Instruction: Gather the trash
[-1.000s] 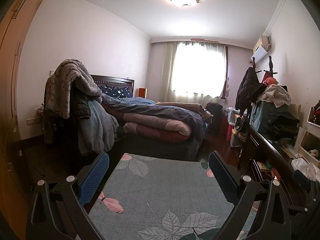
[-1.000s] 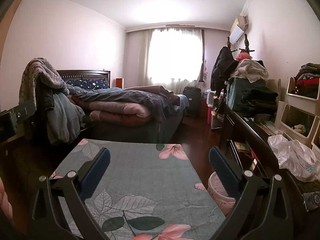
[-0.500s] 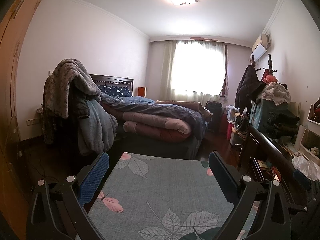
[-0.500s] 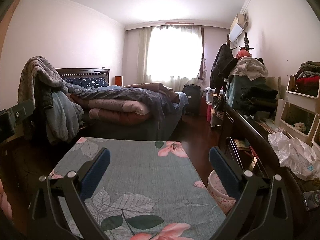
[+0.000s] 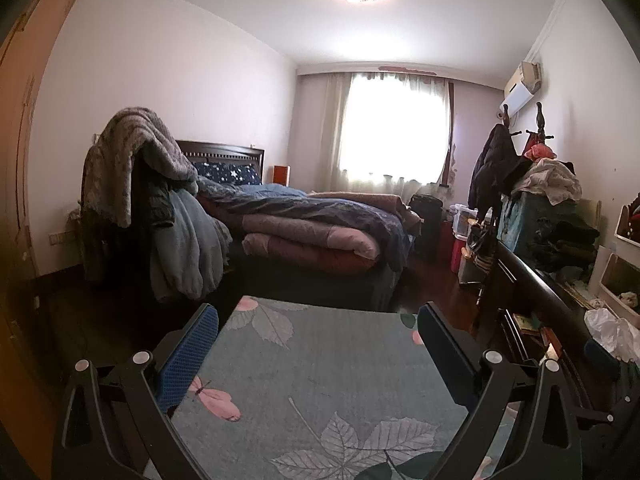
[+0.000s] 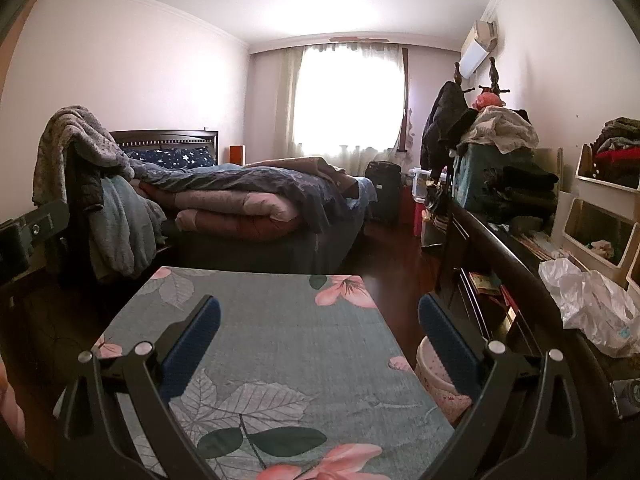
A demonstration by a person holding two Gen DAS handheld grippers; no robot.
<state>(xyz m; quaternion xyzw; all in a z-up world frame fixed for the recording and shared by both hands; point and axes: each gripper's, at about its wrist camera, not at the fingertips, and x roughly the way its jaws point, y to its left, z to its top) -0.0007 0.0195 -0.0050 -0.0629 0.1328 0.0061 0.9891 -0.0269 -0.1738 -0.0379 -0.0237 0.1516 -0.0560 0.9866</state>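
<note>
Left wrist view: the left gripper (image 5: 318, 330) hangs with its blue-padded fingers (image 5: 188, 354) spread wide and nothing between them, over a grey-green floral cloth-covered table (image 5: 320, 368). The crumpled white plastic bag (image 5: 612, 334), the likeliest trash here, lies well off to the right of the fingers, on the top of the long dark wooden dresser (image 5: 536, 296) near its near end. Beyond the table's far edge stands a dark-framed bed (image 5: 304, 232) piled with folded pink and blue quilts; a grey blanket (image 5: 128, 160) is draped over a chair left of it. A bright curtained window (image 5: 394, 128) fills the far wall.

Right wrist view: the right gripper (image 6: 319, 326) is likewise wide open and empty above the same table (image 6: 280, 320), nearer its right edge. The plastic bag (image 6: 588, 304) sits on the dresser (image 6: 504, 256) top, to the right of the right finger and apart from it. A pale pink patterned bin (image 6: 436, 380) stands on the floor between the table's right edge and the dresser, partly hidden behind the right finger. White open storage bins (image 6: 600, 220) stand behind the bag, and heaped clothes (image 6: 500, 132) sit further along the dresser
</note>
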